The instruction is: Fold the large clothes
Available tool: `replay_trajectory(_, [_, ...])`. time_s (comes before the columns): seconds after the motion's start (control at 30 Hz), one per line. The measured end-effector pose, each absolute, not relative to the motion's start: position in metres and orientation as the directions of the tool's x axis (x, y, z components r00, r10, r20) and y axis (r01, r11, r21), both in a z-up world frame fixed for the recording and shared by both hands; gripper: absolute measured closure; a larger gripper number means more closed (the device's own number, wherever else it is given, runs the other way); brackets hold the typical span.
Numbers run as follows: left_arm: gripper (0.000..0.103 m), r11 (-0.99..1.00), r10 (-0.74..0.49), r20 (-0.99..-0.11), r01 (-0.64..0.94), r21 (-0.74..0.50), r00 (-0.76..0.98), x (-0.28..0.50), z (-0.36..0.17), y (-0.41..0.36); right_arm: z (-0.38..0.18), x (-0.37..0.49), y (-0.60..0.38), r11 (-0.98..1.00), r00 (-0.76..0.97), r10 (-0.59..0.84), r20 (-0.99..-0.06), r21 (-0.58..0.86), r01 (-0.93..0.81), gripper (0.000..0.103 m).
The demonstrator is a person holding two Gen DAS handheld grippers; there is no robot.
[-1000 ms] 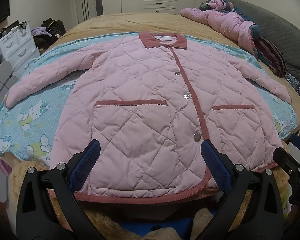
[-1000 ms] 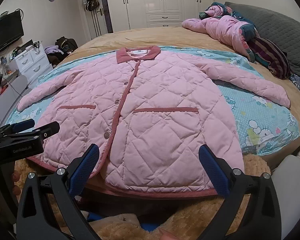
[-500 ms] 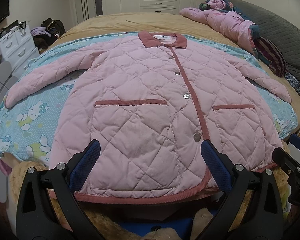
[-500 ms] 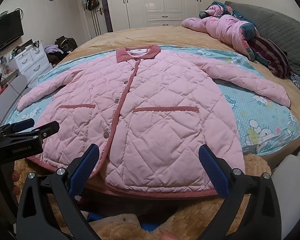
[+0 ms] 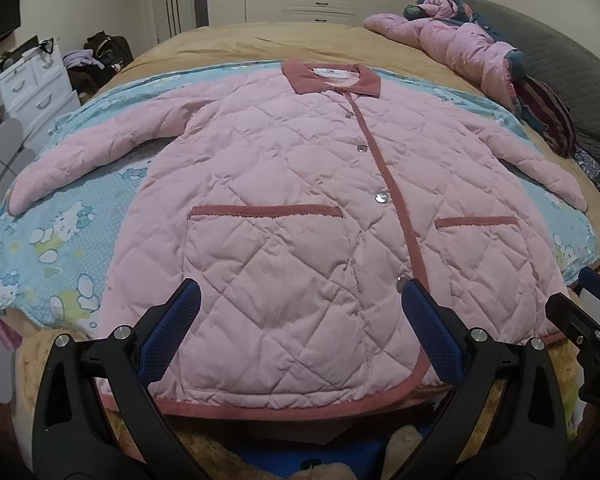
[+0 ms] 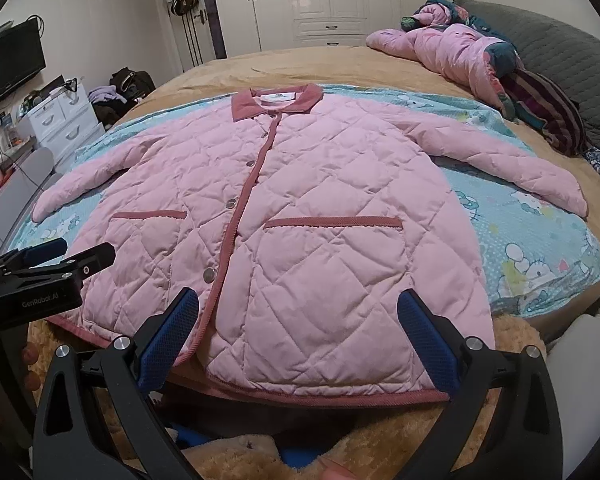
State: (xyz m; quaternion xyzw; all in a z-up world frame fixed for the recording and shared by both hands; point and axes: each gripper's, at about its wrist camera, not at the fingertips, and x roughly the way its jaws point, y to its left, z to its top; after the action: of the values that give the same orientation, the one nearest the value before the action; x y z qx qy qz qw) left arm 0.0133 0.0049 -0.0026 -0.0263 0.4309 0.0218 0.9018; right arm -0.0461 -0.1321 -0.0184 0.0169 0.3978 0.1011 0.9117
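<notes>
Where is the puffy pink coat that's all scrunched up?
The crumpled pink puffer coat lies at the bed's far right in both views, beside the grey quilted headboard, beyond the flat pink quilted jacket.

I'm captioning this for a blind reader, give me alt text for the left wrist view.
A pink quilted jacket lies buttoned and flat, sleeves spread, on a blue cartoon-print sheet over a bed. The open left gripper hovers above its hem; the right gripper shows at the right edge.

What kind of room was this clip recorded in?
A bedroom, most likely. A large bed fills the view with the pink jacket spread on it, white wardrobes line the back wall, and a white drawer unit stands beside the bed.
</notes>
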Motion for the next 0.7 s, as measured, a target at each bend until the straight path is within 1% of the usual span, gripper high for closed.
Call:
replay_trajectory(0.33, [0.009, 0.994, 0.038, -0.774, -0.105, -0.037, 0.631, 0.046, 0.008, 0.021, -0.005, -0.007, -0.134, 0.978, 0.659, 0.205, -0.723, 0.124, -0.167, 0.004])
replay_trajectory(0.6, [0.009, 0.987, 0.039, -0.759, -0.144, -0.072, 0.65, 0.069, 0.022, 0.032, 0.012, 0.032, -0.143, 0.982, 0.687, 0.188, -0.702, 0.128, -0.138, 0.004])
replay_trajectory(0.7, [0.009, 0.987, 0.047, -0.757, -0.148, -0.066, 0.652, 0.077, 0.026, 0.032, 0.016, 0.043, -0.146, 0.982, 0.689, 0.19, -0.699, 0.138, -0.131, 0.004])
